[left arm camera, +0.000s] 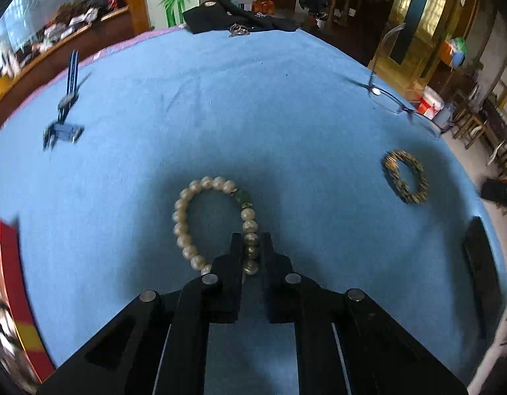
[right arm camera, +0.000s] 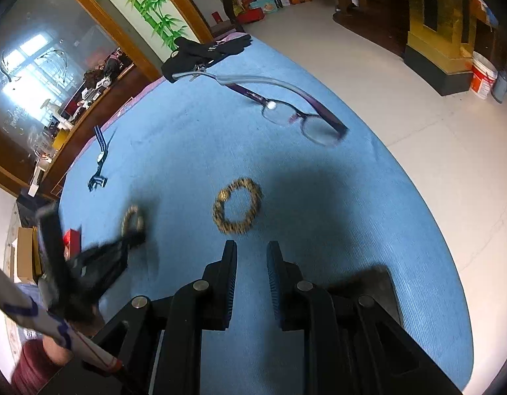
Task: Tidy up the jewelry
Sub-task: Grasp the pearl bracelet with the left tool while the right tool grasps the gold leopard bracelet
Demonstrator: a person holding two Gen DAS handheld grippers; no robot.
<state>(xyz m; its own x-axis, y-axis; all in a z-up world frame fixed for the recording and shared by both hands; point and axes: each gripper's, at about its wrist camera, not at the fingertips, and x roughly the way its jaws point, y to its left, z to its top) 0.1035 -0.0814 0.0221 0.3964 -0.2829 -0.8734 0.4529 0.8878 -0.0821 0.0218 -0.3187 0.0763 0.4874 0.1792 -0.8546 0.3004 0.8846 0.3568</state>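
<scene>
Several pieces of jewelry are still seen loose on the blue cloth point(left arm camera: 220, 105), so the organizing is judged to be at an early stage. At the far left of the left wrist view, a red box point(left arm camera: 10, 263) is glimpsed at the table edge; whether anything has been put in it cannot be told. Further in, a striped watch point(left arm camera: 67, 98) is left lying untouched. At the middle, the pearl bracelet point(left arm camera: 187, 227) is pinched by the left gripper point(left arm camera: 252, 247), its jaws pressed onto the beads of one side while the rest of the loop lies on the cloth. To the right, the speckled brown bracelet point(right arm camera: 237, 207) is seen flat on the cloth, just ahead of the right gripper point(right arm camera: 252, 253), whose jaws are held narrowly apart with nothing between them. Beyond, a pair of glasses point(right arm camera: 299, 118) is left standing near the edge. Nothing is yet seen stowed.
</scene>
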